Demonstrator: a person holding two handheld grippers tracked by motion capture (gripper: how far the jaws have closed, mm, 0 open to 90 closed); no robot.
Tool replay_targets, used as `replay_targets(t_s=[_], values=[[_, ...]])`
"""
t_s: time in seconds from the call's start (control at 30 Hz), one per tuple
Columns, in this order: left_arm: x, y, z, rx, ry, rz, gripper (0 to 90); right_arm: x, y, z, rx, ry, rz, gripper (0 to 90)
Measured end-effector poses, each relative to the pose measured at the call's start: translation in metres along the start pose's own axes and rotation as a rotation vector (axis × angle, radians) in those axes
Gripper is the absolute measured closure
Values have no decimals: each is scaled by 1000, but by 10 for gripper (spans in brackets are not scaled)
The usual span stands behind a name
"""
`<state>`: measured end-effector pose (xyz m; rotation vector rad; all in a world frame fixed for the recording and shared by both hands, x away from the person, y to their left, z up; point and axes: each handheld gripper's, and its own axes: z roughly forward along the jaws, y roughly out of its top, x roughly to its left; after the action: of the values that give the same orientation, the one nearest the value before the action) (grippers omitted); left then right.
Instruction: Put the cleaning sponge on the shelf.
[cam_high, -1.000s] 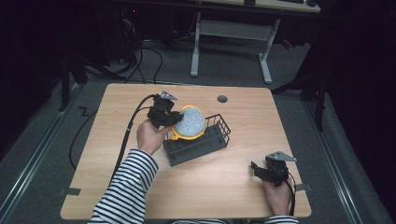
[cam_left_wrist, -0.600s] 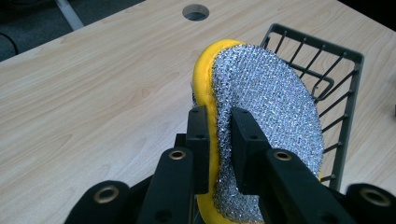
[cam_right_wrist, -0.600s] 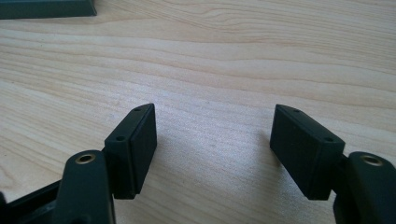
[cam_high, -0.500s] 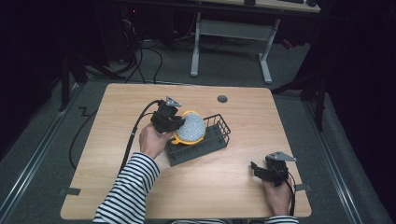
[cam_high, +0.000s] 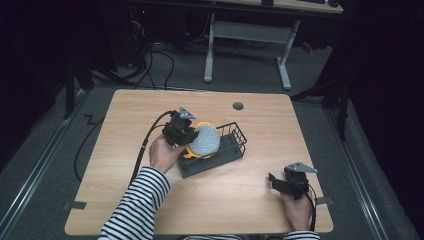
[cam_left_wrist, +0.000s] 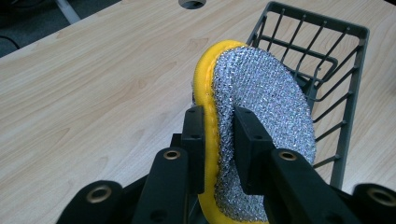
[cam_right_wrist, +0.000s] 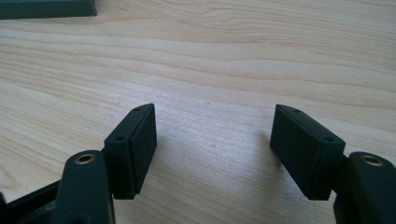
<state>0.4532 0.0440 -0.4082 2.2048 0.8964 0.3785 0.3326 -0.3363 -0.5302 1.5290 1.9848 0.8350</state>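
A round scouring pad (cam_high: 206, 141) with a yellow sponge back and a silver mesh face (cam_left_wrist: 266, 98) stands on edge in the near end of a dark wire rack (cam_high: 231, 148). My left gripper (cam_high: 191, 136) is shut on it from the left. In the left gripper view, one pad lies on the yellow edge and the other on the mesh, at the left gripper (cam_left_wrist: 219, 123). Its jaws have just been opening a little, with the pad still between them. My right gripper (cam_high: 275, 181) rests open near the table's front right, nothing between its jaws (cam_right_wrist: 215, 126).
The rack's tall wire end (cam_left_wrist: 345, 93) rises just behind the pad. A round cable hole (cam_high: 238, 106) sits at the table's far edge. The left gripper's cable (cam_high: 145, 145) trails off the table's left side. Bare wood lies between the rack and the right hand.
The left gripper has carried the scouring pad slightly toward me and down into the rack. The right gripper has not moved.
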Motion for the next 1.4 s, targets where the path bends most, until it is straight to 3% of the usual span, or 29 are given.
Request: replay_targets(t_s=[0.2,0.5,0.63,0.83,1.4], values=[[-3,-3,3,12,-4,9,752,0,0,0,0,1,1,316],[0,-11,4,13,-21,-27,704,0,0,0,0,1,0,316],[3,-14,0,-7,-17,-48,643,0,0,0,0,1,1,316],[7,-18,-6,-32,-18,-72,478,0,0,0,0,0,1,316],[26,-24,-41,-137,-2,-156,375,0,0,0,1,1,1,316]])
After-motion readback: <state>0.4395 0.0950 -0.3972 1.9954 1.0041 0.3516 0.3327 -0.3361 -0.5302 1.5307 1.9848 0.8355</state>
